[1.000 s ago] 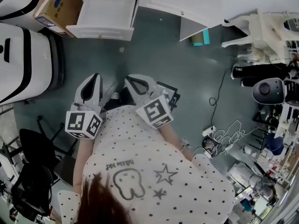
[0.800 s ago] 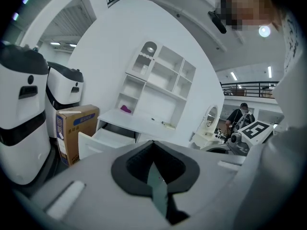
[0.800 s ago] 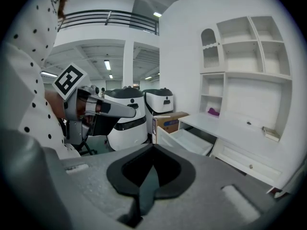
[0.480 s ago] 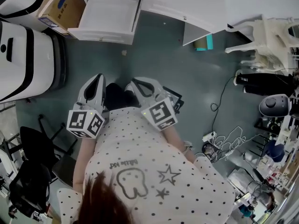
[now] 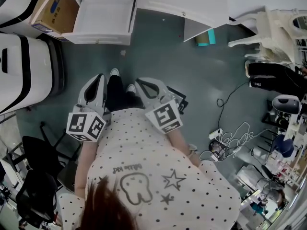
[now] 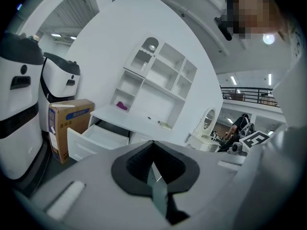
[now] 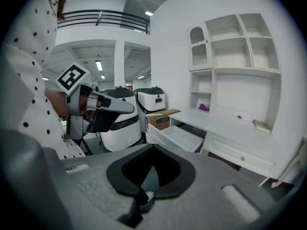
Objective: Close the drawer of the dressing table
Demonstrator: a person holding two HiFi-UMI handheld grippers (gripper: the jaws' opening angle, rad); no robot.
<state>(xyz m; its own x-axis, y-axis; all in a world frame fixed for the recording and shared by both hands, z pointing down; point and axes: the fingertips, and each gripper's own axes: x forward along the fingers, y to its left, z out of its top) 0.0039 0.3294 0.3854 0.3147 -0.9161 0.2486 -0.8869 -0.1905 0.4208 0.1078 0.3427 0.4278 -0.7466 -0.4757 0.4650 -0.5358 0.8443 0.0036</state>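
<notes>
Station check from my remote post. The dressing table (image 5: pixel 192 4) runs along the top of the head view, white, with its shelf unit visible only in the two gripper views. Its drawer (image 5: pixel 98 36) stands pulled out in the upper left of the head view, front panel toward the floor area, interior white and bare as far as I can see. A cardboard box (image 5: pixel 50 8) sits just beside the drawer at its left, and a large white and black machine (image 5: pixel 19 66) fills the left edge below the box. The left gripper (image 5: pixel 99 77) is at centre left of the head view, well apart from the drawer, pointing toward it; its own view shows the jaws clenched tip to tip with nothing between them, and the open drawer at lower left beyond them. The right gripper (image 5: pixel 139 82) lies just beside it at centre, likewise short of the drawer; in the right gripper view its jaws are closed together and hold nothing, with the drawer just right of centre beyond the tips. Neither gripper touches the furniture. The operator's dotted shirt (image 5: pixel 153 176) occupies the lower centre, and two shoes (image 5: pixel 115 73) show between the grippers on the grey floor (image 5: pixel 192 80). A white chair (image 5: pixel 273 28) stands at upper right, and loose cables (image 5: pixel 230 143) lie at right.
</notes>
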